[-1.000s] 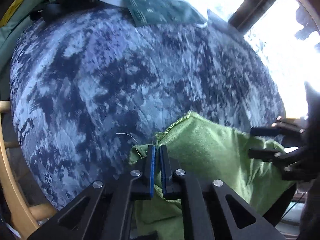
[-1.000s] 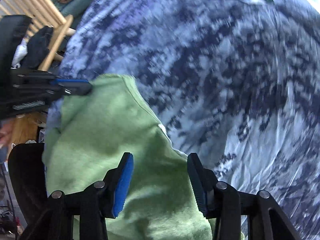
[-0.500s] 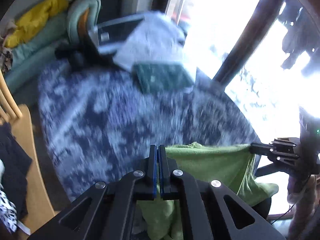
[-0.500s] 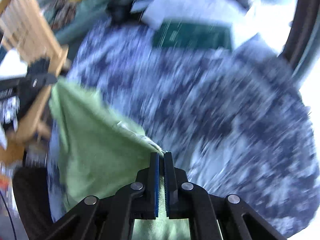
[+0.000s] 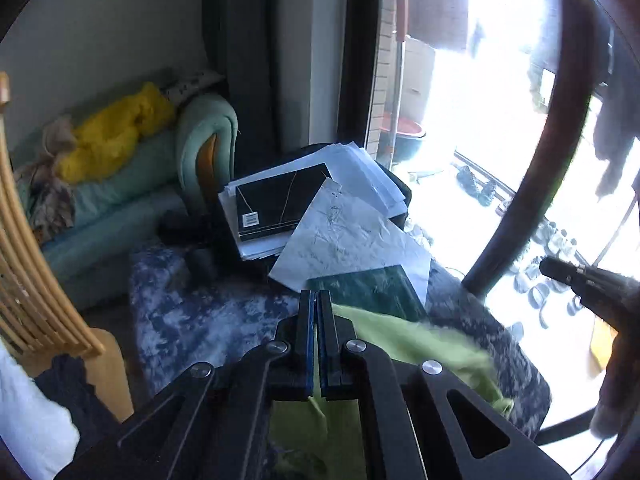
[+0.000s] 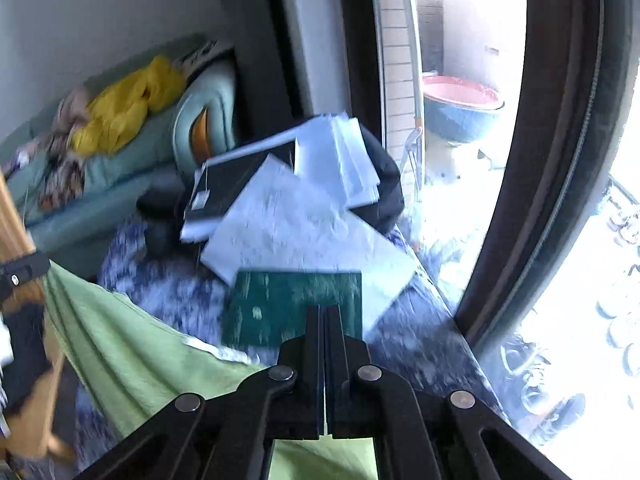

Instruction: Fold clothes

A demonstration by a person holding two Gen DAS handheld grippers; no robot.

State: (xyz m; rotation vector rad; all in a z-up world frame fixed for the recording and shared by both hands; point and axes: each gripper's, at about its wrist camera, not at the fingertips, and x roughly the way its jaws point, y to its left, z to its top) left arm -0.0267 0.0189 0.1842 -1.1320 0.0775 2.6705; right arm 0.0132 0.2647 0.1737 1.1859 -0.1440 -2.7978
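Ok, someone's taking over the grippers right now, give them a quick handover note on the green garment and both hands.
Left gripper: shut on one edge of the green garment.
Right gripper: shut on the garment's other edge, having just closed on it.
The garment hangs stretched between the two grippers, above the blue mottled cloth covering the table; papers and a dark green booklet lie at the far side.
Done: both edges gripped, garment lifted.
Left: probably lay it flat on the cloth, short of the papers, and make the folds. No fold is visible yet.
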